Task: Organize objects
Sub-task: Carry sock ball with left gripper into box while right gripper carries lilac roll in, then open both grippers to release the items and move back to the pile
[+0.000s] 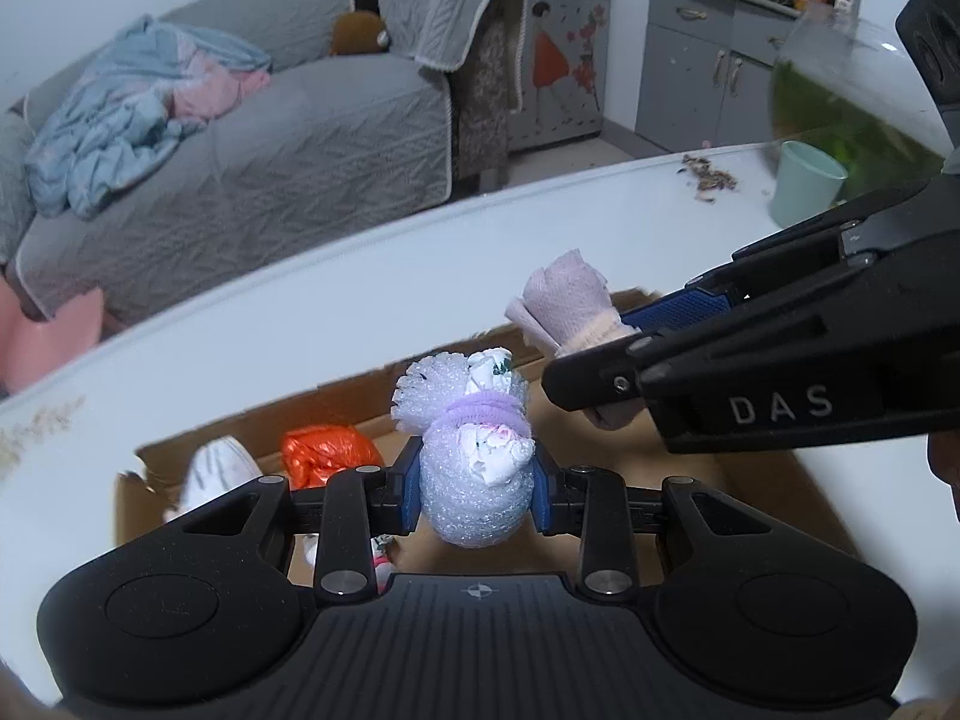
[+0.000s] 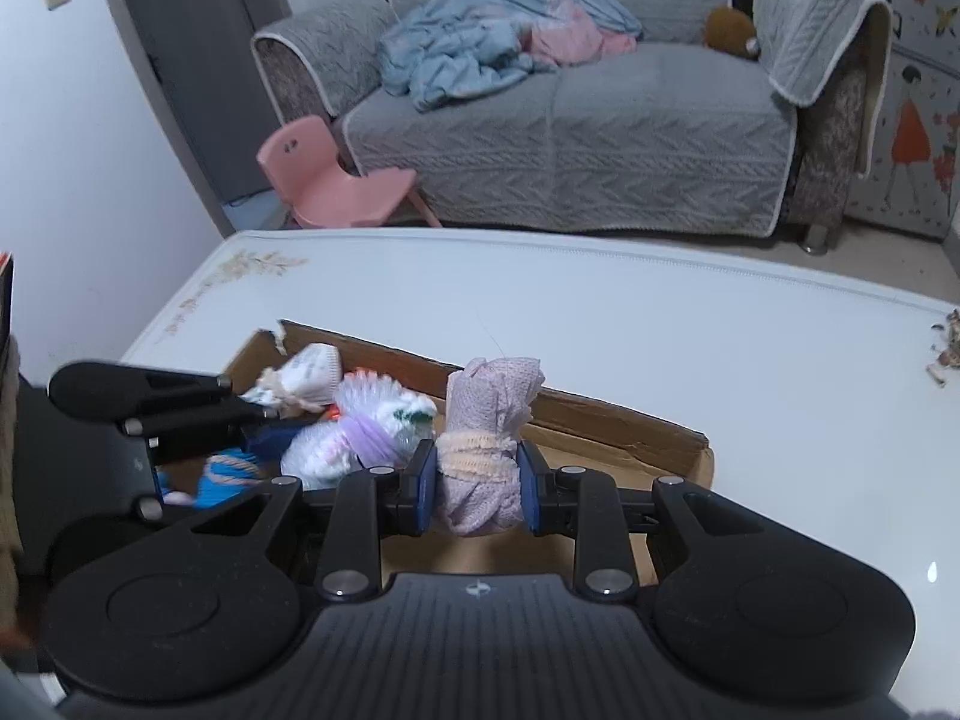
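Note:
My left gripper (image 1: pixel 477 495) is shut on a white foam-wrapped bundle (image 1: pixel 474 480) tied with a purple band, held over an open cardboard box (image 1: pixel 606 432). My right gripper (image 2: pixel 477 489) is shut on a pale pink cloth bundle (image 2: pixel 483 450) tied with a peach band, also over the box (image 2: pixel 600 414). The pink bundle (image 1: pixel 570 306) and the right gripper (image 1: pixel 606 348) show in the left wrist view, up and right of the foam bundle. The foam bundle (image 2: pixel 360 432) shows in the right wrist view, just left of the pink one. In the box lie an orange bundle (image 1: pixel 327 450), a white sock bundle (image 2: pixel 306 378) and a blue one (image 2: pixel 225 474).
The box sits on a white table (image 2: pixel 600 312). A mint cup (image 1: pixel 804 180), a glass bowl of green plants (image 1: pixel 852 102) and dried debris (image 1: pixel 711 174) stand at the table's far right. A grey sofa (image 2: pixel 570 150) and a pink chair (image 2: pixel 336 180) lie beyond the table.

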Tool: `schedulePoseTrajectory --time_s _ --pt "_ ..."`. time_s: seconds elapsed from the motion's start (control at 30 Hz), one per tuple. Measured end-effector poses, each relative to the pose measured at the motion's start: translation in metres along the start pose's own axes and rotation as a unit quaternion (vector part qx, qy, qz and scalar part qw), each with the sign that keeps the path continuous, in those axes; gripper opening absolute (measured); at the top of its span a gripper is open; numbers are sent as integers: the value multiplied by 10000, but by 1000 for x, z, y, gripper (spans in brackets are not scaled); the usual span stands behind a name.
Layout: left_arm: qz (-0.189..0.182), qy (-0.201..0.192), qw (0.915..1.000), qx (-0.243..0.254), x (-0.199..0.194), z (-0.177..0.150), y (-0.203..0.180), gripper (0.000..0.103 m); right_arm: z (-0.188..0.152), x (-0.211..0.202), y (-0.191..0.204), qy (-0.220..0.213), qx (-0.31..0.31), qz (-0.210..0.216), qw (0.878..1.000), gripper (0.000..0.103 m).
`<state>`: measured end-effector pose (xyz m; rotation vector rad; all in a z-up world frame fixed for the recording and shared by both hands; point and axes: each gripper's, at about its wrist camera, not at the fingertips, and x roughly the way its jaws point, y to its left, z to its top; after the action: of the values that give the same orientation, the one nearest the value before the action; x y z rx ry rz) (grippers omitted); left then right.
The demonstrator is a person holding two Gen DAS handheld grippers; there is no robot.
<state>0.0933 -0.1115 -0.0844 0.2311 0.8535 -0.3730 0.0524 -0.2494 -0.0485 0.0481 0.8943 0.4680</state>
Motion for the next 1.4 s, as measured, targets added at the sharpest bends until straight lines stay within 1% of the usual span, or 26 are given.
schedulePoseTrajectory --time_s 0.13,0.23,0.4,0.53,0.63,0.73,0.77,0.8,0.97,1.1,1.17,1.33,1.4 --pt "1 149 9998 -147 19 -7 11 40 -3 24 -3 270 15 -70 9996 25" --pt "29 146 9998 -159 28 -9 15 40 -8 37 -5 401 38 -148 9991 25" --pt "29 176 9995 -242 39 -12 18 40 -6 49 -5 455 104 -191 9987 26" --pt "21 238 9991 -344 45 -14 21 41 -7 54 4 544 22 -168 9984 28" --pt "-9 309 9985 -459 45 -12 23 42 -6 52 5 544 76 -159 9984 28" --pt "34 307 9984 -470 45 -12 23 46 -7 50 7 550 91 -167 9983 29" --pt "53 322 9983 -486 46 -12 23 50 -7 50 7 546 99 -170 9983 30" --pt "44 336 9982 -497 46 -12 23 52 -6 49 7 551 117 -156 9983 32" --pt "50 360 9984 -421 45 -12 21 56 -4 50 8 580 116 -135 9982 34" --pt "23 381 9983 -431 42 -11 22 60 -1 47 8 555 107 -145 9983 37" --pt "25 350 9985 -430 39 -10 21 63 1 46 5 531 142 -145 9984 40" --pt "42 326 9988 -362 25 -7 19 67 4 39 5 490 168 -163 9985 41" --pt "56 316 9988 -360 19 -6 19 69 4 35 6 496 185 -139 9985 45"
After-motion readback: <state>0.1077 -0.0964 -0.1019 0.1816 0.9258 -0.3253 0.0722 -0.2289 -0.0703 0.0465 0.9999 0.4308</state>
